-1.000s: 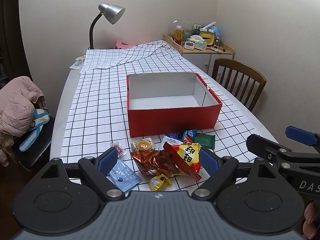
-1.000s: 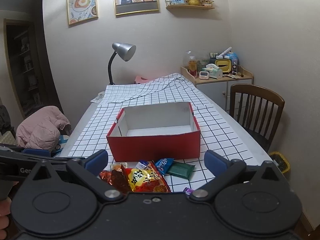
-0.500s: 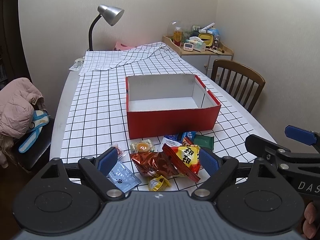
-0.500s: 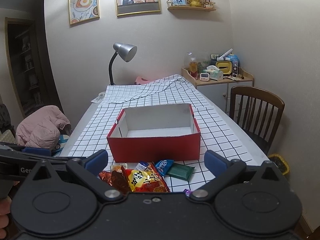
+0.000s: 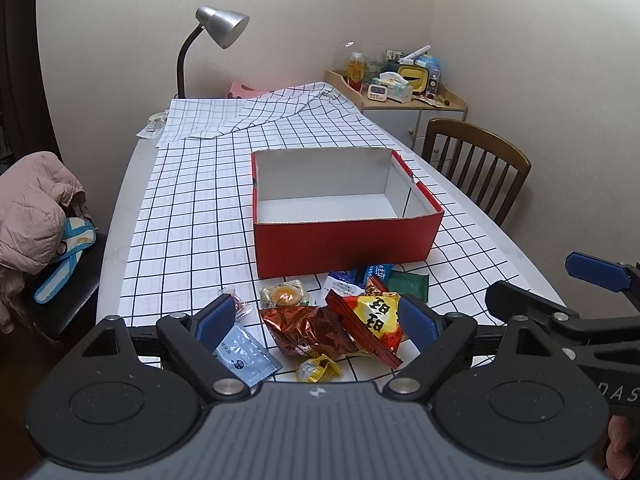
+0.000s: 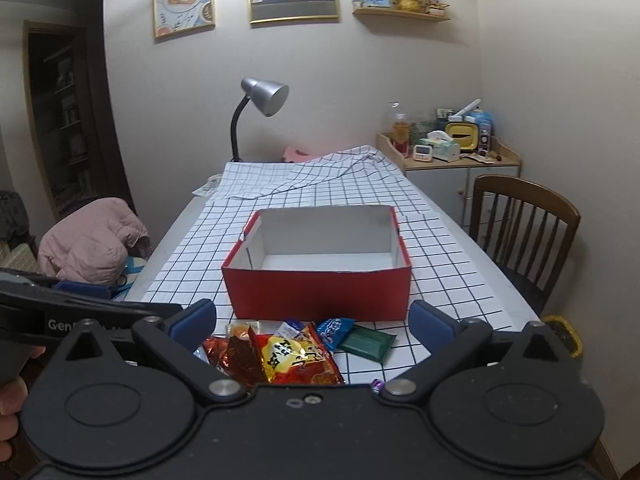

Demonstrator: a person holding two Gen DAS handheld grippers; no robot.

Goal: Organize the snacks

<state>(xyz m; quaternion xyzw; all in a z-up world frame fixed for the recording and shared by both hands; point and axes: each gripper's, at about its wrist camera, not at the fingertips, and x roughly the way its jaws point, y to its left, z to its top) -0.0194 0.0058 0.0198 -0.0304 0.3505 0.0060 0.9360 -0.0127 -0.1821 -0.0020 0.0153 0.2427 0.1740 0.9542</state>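
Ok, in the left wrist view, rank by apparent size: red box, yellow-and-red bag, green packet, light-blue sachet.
1. red box
2. yellow-and-red bag
3. light-blue sachet and green packet: too close to rank; both partly hidden.

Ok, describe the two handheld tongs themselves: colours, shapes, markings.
Both are black plastic. The left tongs have two round discs on the body, silver pivot pins, angled linkage arms, blue ribbed pads and a grey centre panel. The right tongs match, but with a black centre. White lettering shows on their sides: "DAS" on the right one, "Gen" on the left. No sleeves or cables show.
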